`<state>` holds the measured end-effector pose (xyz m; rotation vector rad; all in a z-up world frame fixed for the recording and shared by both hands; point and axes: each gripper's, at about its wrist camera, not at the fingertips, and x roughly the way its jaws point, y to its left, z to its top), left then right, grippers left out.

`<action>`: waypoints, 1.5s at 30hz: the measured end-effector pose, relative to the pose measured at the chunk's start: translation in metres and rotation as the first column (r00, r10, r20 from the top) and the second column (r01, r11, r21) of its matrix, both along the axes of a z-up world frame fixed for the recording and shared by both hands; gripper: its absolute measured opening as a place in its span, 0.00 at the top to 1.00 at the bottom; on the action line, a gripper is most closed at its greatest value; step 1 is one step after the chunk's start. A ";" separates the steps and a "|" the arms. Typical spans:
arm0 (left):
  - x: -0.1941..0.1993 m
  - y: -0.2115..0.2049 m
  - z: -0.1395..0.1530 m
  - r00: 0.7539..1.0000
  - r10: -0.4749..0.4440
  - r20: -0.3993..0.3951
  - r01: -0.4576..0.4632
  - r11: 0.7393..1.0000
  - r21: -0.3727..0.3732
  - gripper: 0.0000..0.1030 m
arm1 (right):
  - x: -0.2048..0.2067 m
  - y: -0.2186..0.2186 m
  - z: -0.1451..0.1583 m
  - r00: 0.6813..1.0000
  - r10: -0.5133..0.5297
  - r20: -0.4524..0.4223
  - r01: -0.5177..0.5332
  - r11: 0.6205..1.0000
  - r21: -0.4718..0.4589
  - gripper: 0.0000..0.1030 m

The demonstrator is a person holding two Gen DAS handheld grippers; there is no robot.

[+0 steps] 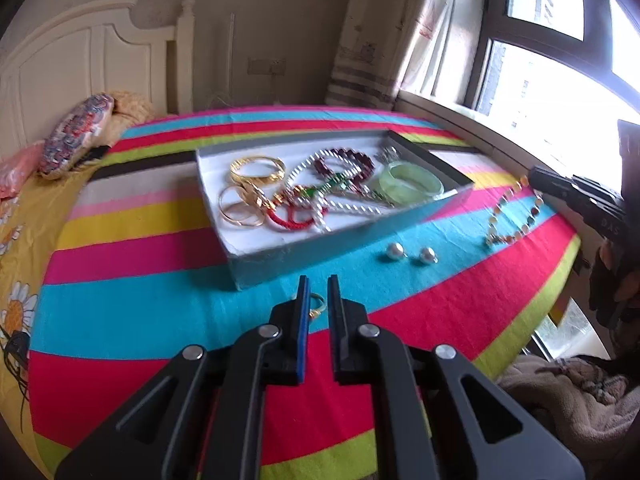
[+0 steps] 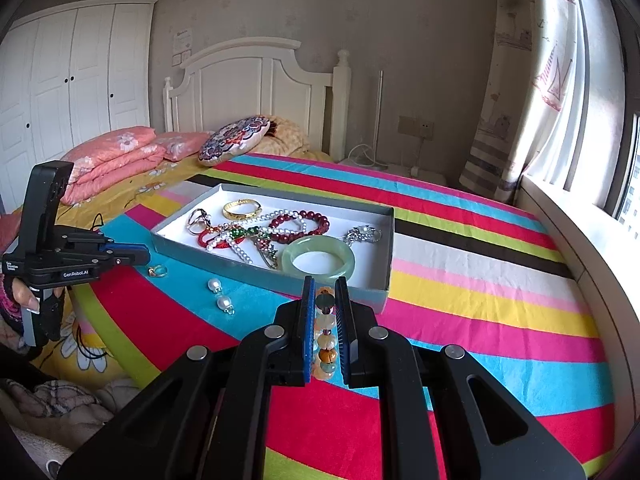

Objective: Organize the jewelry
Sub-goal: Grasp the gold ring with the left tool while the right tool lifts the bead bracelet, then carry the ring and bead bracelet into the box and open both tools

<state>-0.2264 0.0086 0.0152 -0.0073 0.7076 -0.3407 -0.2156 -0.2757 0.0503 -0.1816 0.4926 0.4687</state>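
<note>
A grey box [image 1: 280, 254] [image 2: 276, 276] on the striped cloth holds gold bangles [image 1: 258, 170], pearl and dark red bead strands [image 1: 344, 164] and a green jade bangle [image 1: 412, 182] [image 2: 318, 260]. My left gripper [image 1: 319, 286] [image 2: 146, 256] is open just above a small gold ring [image 1: 318, 306] [image 2: 157, 270] on the cloth. My right gripper [image 2: 325, 286] [image 1: 534, 176] straddles a bead bracelet [image 2: 325, 336] [image 1: 512, 216] that lies on the cloth; the jaws are narrowly apart. Two pearl earrings [image 1: 412, 254] [image 2: 220, 294] lie between the grippers.
The striped cloth [image 1: 160, 312] covers a bed with a white headboard [image 2: 256, 76]. Pink quilts [image 2: 116, 156] and a round patterned cushion [image 2: 234, 140] lie at its head. A window sill [image 2: 580, 232] and curtain run along the right side.
</note>
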 end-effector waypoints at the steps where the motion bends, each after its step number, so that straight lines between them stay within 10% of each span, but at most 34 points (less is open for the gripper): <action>1: 0.000 -0.001 -0.002 1.000 -0.002 -0.005 0.002 1.000 0.008 0.84 | 0.000 0.000 -0.001 1.000 0.000 -0.002 0.000 1.000 0.000 0.88; 4: -0.002 -0.004 -0.007 0.999 0.031 0.014 -0.032 0.998 0.059 0.36 | 0.002 0.000 -0.002 1.000 0.001 -0.013 -0.001 1.000 0.000 0.88; 7: 0.004 -0.006 -0.016 1.000 0.026 -0.009 -0.025 0.997 0.079 0.41 | 0.002 0.001 -0.004 1.000 0.007 -0.018 -0.007 1.000 0.000 0.88; 12: 0.006 -0.010 -0.021 1.000 0.010 0.007 -0.011 0.991 0.132 0.85 | 0.001 0.001 -0.002 1.000 0.011 -0.016 -0.011 1.000 0.008 0.88; 31: 0.003 -0.014 0.019 0.995 -0.023 0.095 0.016 0.997 0.081 0.85 | -0.001 0.018 0.033 0.995 0.058 0.080 -0.057 0.998 -0.011 0.88; 45: 0.069 -0.020 0.045 0.993 -0.004 0.117 -0.009 0.994 0.111 0.85 | 0.082 0.081 0.050 0.991 0.115 0.062 -0.112 0.993 -0.044 0.88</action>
